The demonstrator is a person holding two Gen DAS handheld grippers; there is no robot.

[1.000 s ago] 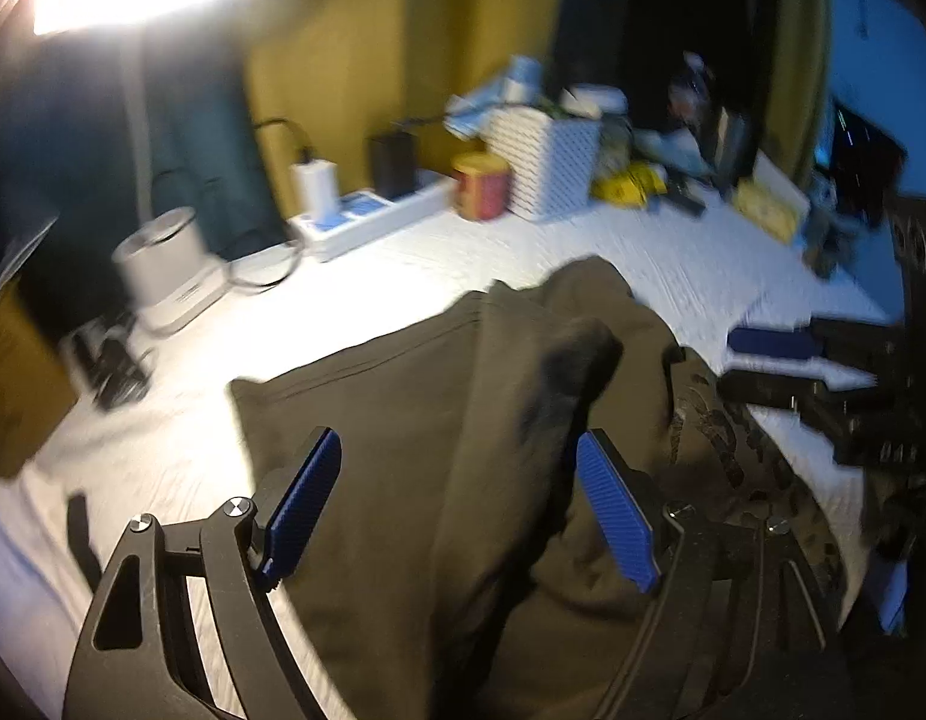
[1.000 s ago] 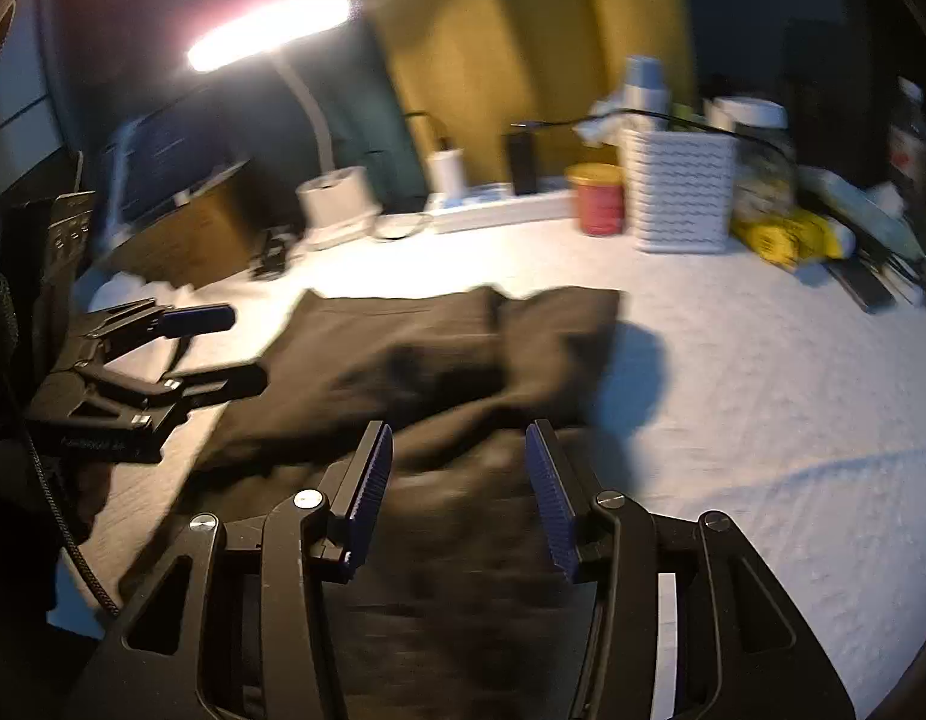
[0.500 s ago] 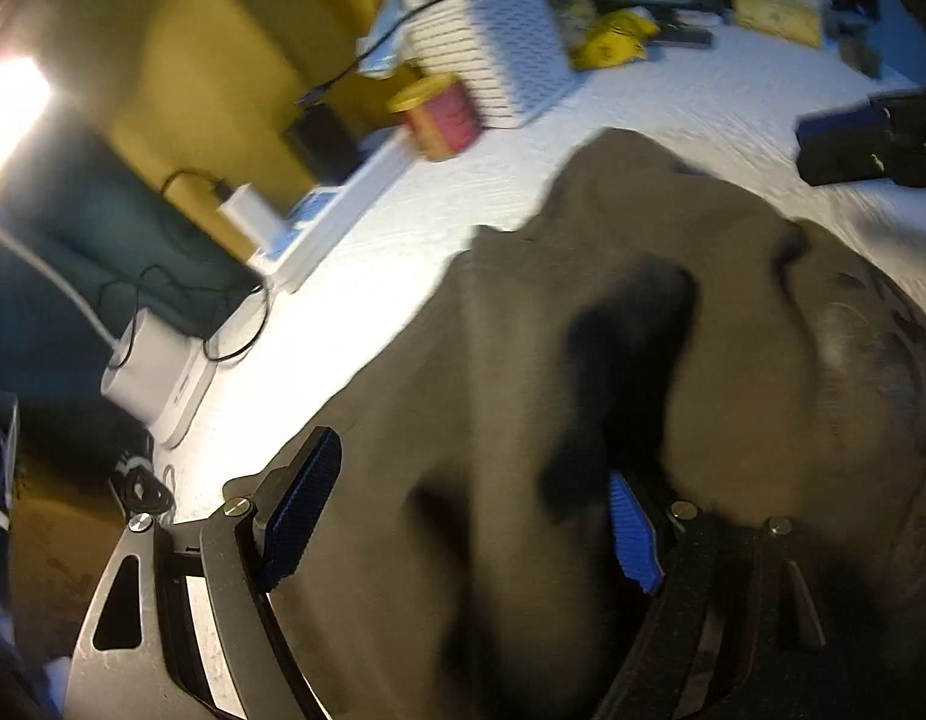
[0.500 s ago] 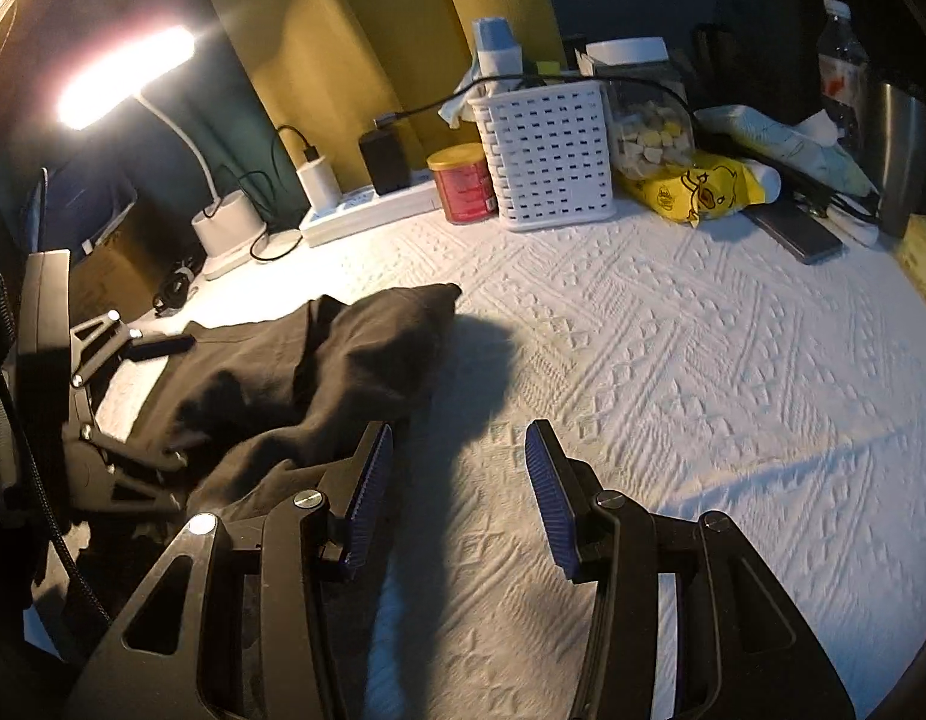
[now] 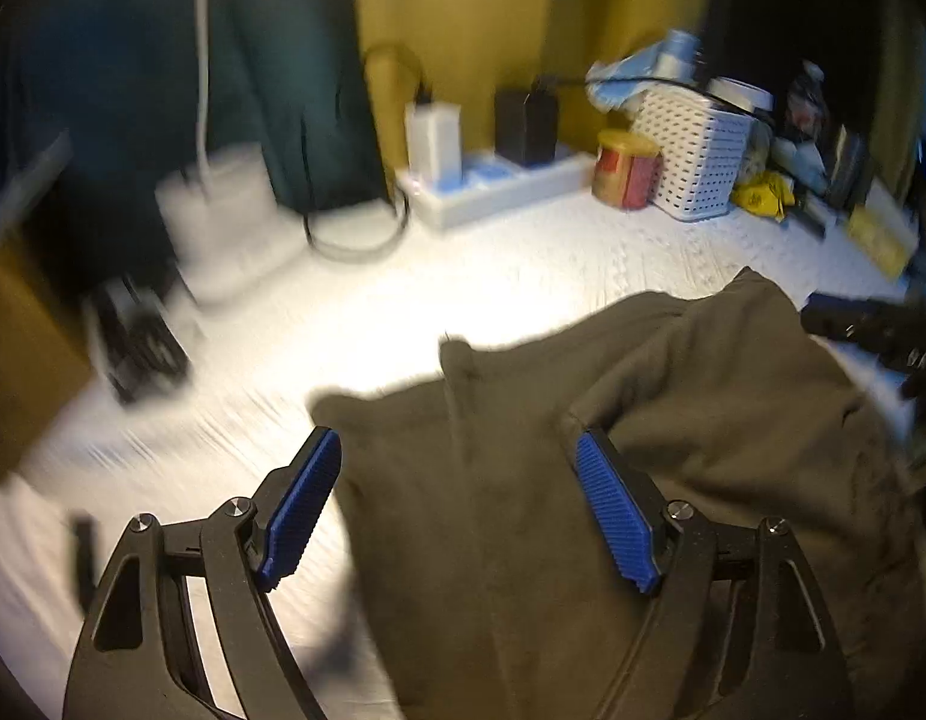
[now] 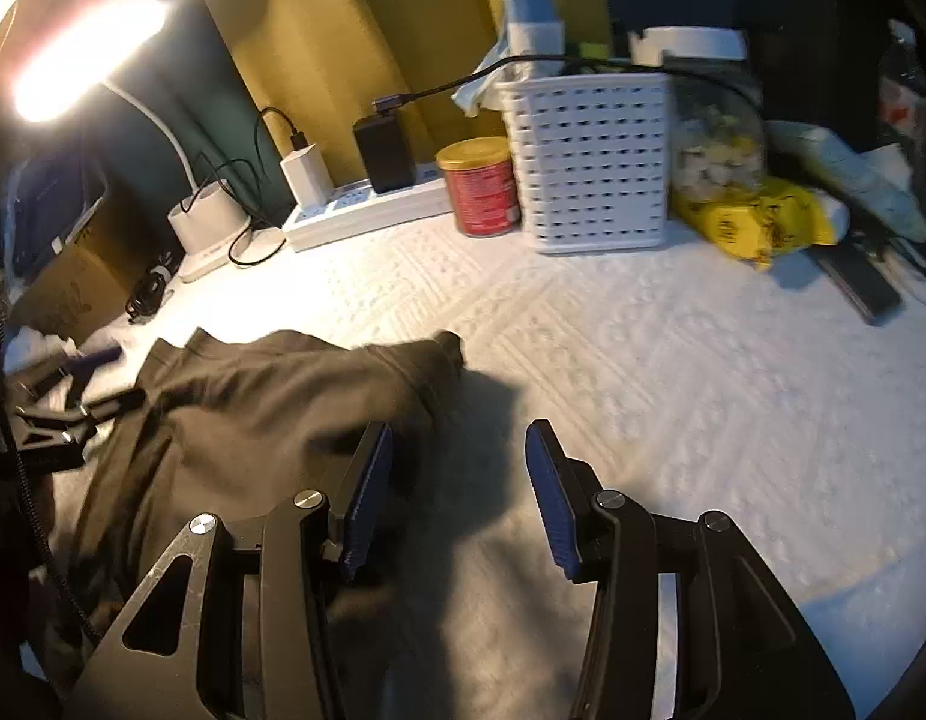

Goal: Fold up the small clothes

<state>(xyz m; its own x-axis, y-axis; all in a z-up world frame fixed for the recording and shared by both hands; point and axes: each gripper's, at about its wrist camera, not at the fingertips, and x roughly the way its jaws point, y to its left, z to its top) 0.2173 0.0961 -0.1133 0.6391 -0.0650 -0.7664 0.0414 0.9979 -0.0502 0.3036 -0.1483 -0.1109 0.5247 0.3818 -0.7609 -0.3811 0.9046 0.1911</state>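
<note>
A dark olive garment [image 5: 673, 456] lies rumpled on the white textured cover [image 5: 463, 276]. My left gripper [image 5: 456, 456] hovers over the garment's left part, jaws wide and open, with cloth under them but not pinched. In the right wrist view the garment [image 6: 270, 396] spreads to the left. My right gripper [image 6: 459, 438] stands open at its right edge, over shadowed cover, its left finger [image 6: 366, 498] just above the cloth. Each gripper shows at the border of the other's view: the right gripper [image 5: 871, 330], and the left gripper [image 6: 72, 384].
Along the back stand a white lattice basket [image 6: 589, 162], a red can [image 6: 481, 186], a power strip with chargers [image 6: 366, 204], a desk lamp's base [image 6: 204, 228], a yellow bag [image 6: 757, 222] and a phone [image 6: 859, 282]. A cardboard box [image 6: 72, 282] sits at the left.
The right gripper has shifted from over the garment to its right edge. The cloth, bunched close to the left camera half a second ago, now lies lower and flatter. Both grippers stay open.
</note>
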